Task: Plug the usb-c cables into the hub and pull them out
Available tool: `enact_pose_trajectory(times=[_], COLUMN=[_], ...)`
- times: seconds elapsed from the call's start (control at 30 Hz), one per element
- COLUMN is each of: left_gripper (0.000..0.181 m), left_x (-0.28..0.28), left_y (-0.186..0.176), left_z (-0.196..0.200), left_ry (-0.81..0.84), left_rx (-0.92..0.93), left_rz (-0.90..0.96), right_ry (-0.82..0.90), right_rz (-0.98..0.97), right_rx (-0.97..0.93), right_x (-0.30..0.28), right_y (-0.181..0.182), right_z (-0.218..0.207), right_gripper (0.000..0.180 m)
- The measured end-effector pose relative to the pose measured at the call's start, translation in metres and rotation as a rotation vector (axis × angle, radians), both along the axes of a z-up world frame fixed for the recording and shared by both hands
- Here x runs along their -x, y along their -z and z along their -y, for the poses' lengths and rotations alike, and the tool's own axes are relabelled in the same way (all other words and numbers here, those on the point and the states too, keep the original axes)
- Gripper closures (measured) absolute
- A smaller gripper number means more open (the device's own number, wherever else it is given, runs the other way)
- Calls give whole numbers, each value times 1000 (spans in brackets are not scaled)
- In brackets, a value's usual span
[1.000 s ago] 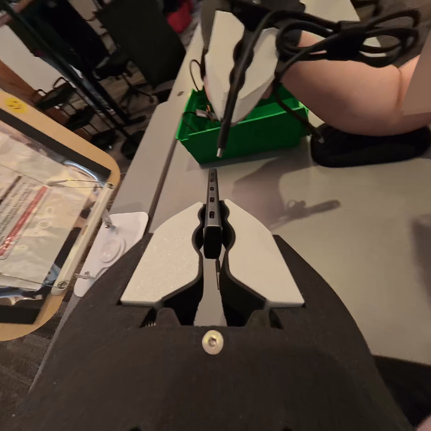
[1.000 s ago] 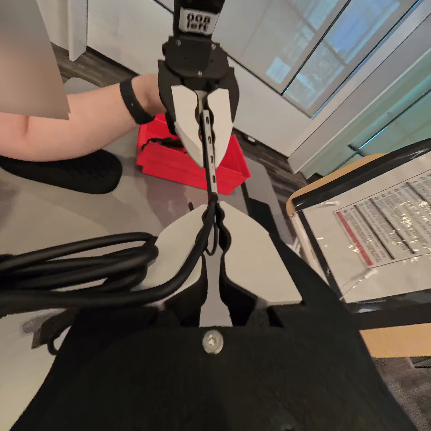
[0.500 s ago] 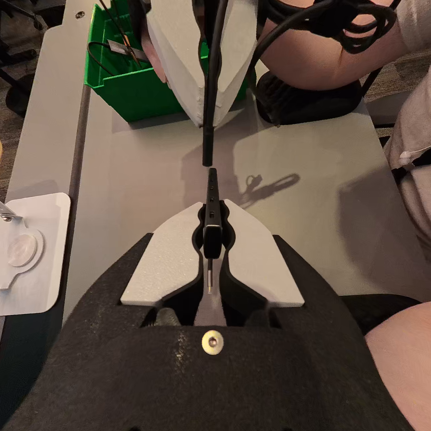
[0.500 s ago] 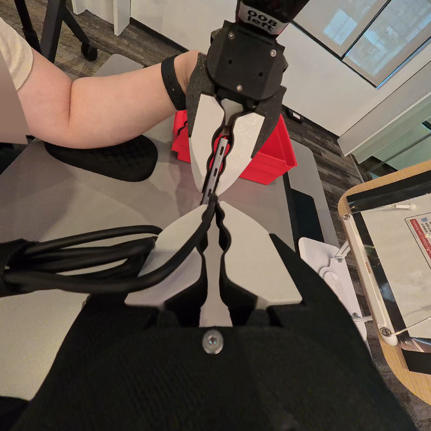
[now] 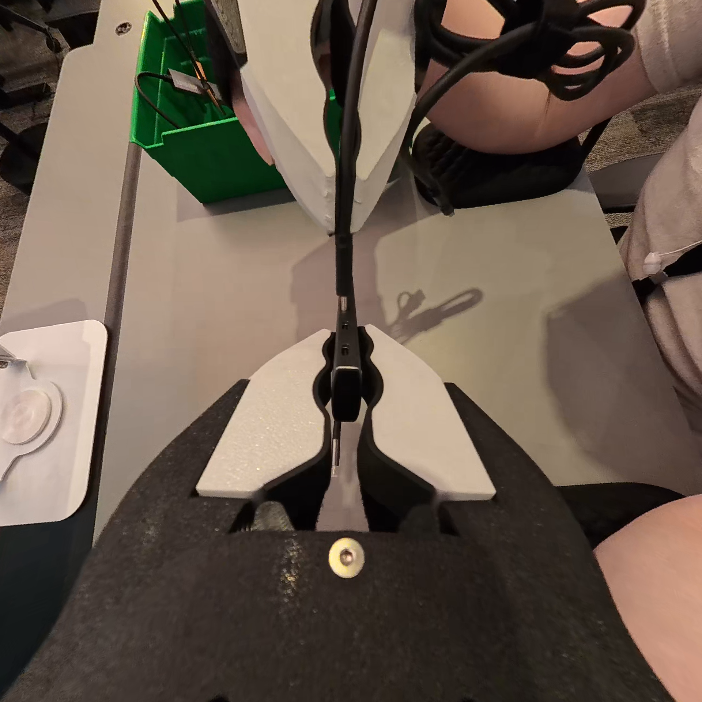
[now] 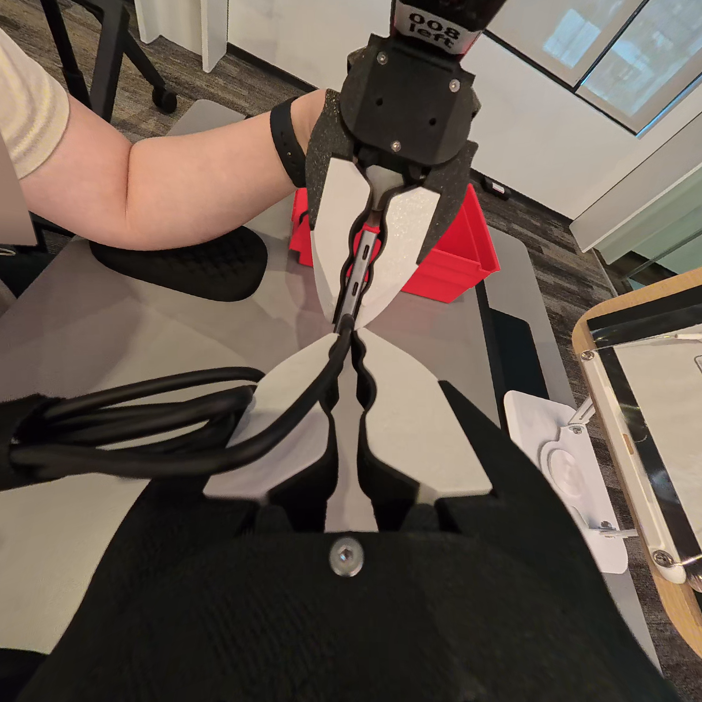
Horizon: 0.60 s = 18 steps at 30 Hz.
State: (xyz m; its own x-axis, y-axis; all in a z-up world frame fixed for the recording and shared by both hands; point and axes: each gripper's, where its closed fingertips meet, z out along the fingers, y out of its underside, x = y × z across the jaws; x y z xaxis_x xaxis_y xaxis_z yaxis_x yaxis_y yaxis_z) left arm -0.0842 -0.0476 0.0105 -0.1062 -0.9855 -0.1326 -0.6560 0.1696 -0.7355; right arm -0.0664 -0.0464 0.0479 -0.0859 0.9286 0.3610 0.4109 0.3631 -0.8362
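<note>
My left gripper [image 5: 346, 331] is shut on a slim dark hub [image 5: 345, 342], held edge-up above the grey table [image 5: 228, 285]. The hub also shows in the right wrist view [image 6: 359, 273], clamped in the left gripper [image 6: 347, 313]. My right gripper [image 6: 346, 336] is shut on a black usb-c cable [image 6: 326, 383] just behind its plug. In the left wrist view the right gripper [image 5: 338, 231] comes down from above, and the cable's plug [image 5: 343, 279] meets the hub's far end, its silver tip partly showing. The rest of the cable hangs bundled [image 6: 114, 429].
A green bin [image 5: 197, 152] holding a cable stands at the back left in the left wrist view. A red bin [image 6: 456, 258] stands behind the left gripper in the right wrist view. A black arm pad [image 5: 494, 174] bears a forearm. A white plate [image 5: 45, 418] lies at the table's edge. Spacing between my two grippers at the tips: around 4 cm.
The two grippers have closed the gap. The cable's plug, earlier hanging short of the hub, now touches the hub's end port. Both views tilted down toward the table.
</note>
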Motion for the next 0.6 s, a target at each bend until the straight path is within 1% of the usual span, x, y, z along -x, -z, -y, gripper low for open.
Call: enact_pose_trajectory(times=[0.4, 0.6], left_gripper=[171, 172], left_x=[-1, -2], left_y=[-3, -12], left_z=[-3, -2], left_ry=[-11, -13], left_rx=[4, 76], left_rz=[15, 62], right_ry=[15, 11], right_rz=[-23, -86], right_rx=[89, 163], right_x=[-1, -2], right_y=[0, -7], right_z=[-6, -7], right_gripper=[175, 175])
